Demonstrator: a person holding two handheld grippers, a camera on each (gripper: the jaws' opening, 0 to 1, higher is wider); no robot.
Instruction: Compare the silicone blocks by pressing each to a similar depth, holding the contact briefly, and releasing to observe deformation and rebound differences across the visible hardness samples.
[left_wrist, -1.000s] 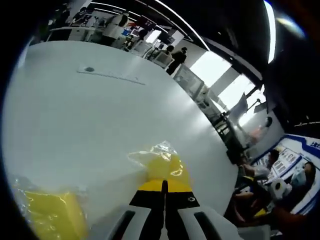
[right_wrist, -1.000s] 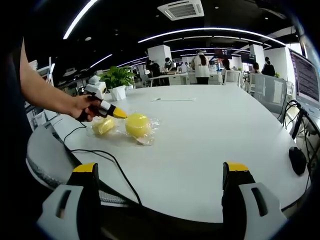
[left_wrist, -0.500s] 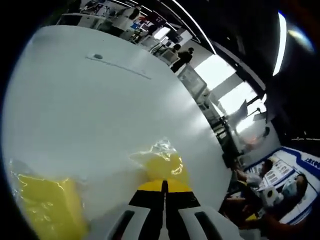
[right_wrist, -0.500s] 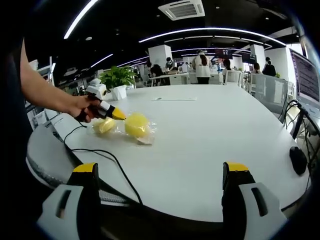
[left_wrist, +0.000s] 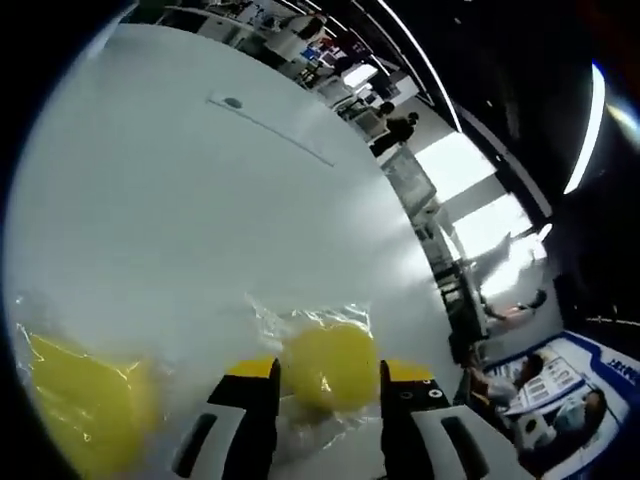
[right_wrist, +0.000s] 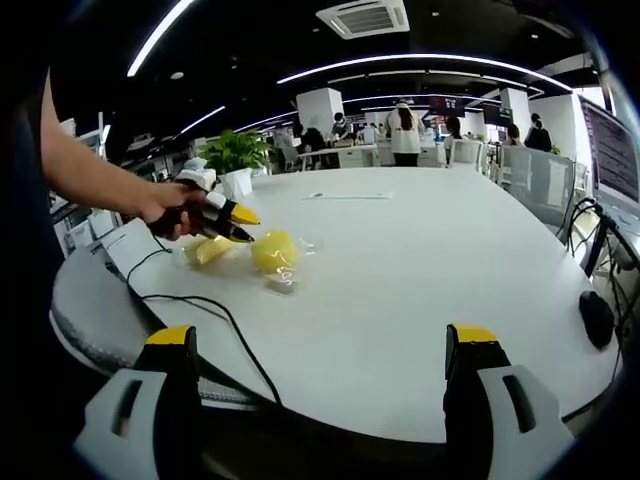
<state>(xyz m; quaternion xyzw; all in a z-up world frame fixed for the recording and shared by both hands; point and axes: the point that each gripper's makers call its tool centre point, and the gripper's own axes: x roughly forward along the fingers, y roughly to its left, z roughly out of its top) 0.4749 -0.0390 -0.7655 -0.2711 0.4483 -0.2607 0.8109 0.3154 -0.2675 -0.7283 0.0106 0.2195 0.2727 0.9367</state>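
A round yellow silicone block (left_wrist: 335, 350) in clear wrap lies on the white table (left_wrist: 200, 200). My left gripper (left_wrist: 328, 372) is open, one yellow-tipped jaw on each side of the block. A second wrapped yellow block (left_wrist: 85, 405) lies to the left. From the right gripper view, a hand holds the left gripper (right_wrist: 240, 226) beside the round block (right_wrist: 274, 250), with the other block (right_wrist: 205, 250) just behind it. My right gripper (right_wrist: 320, 345) stands open near the table's edge, nothing between its jaws.
A black cable (right_wrist: 215, 315) runs across the table's near left side. A potted plant (right_wrist: 235, 155) stands at the back left and a dark mouse (right_wrist: 595, 318) lies at the right edge. People and desks are far behind.
The left gripper was shut with its tips against the round block; its jaws are now apart with the block between them. Its view has tilted. The right gripper has not moved.
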